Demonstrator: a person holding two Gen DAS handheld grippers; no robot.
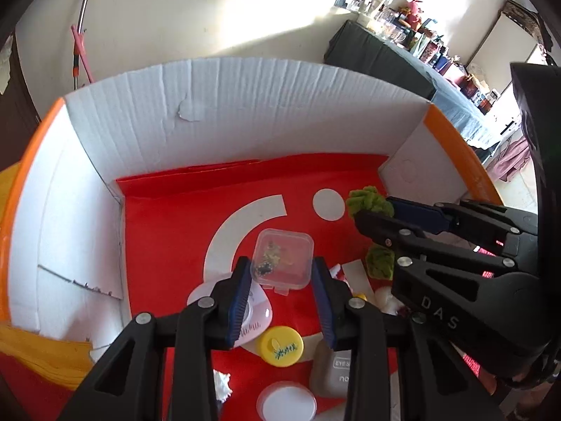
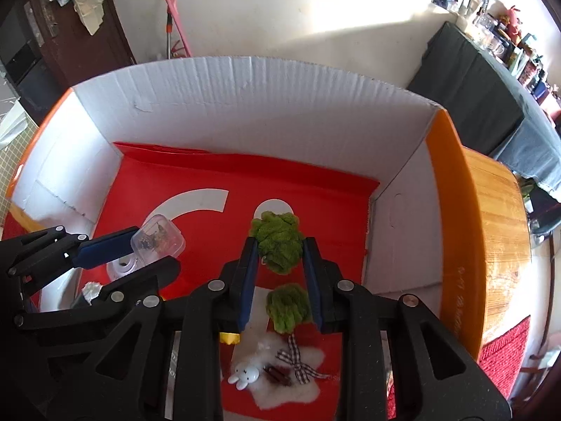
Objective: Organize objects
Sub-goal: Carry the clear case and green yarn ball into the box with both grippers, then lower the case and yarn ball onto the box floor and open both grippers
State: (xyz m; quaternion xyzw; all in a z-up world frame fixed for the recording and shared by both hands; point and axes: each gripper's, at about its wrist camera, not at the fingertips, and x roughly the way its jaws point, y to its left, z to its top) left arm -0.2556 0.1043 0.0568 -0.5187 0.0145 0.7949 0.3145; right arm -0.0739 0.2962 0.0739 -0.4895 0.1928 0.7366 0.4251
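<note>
1. Inside the white cardboard box with the red liner, both tongs work side by side over a scatter of small things

2. Left gripper holds a clear plastic case between its blue pads; the right wrist view shows the case pinched and apparently lifted off the liner, so I judge the jaws closed on it

3. Right gripper has its pads against both sides of a green fuzzy clump — closed on it, as far as the view tells, though how firm the hold is I cannot say

4. A second green clump lies just below, between the right fingers but free of them, beside a white fluffy mat with a small white bunny figure and a checked bow

5. Under the left gripper sit a yellow cap, a white round lid, a pink-rimmed disc and a beige case

6. Step in hand, by my reading: both items are picked and being carried for sorting; most of the pile is untouched

7. Next calls for carrying each to its spot without squeezing the soft clump out or letting the smooth case slip — then opening gently
</note>
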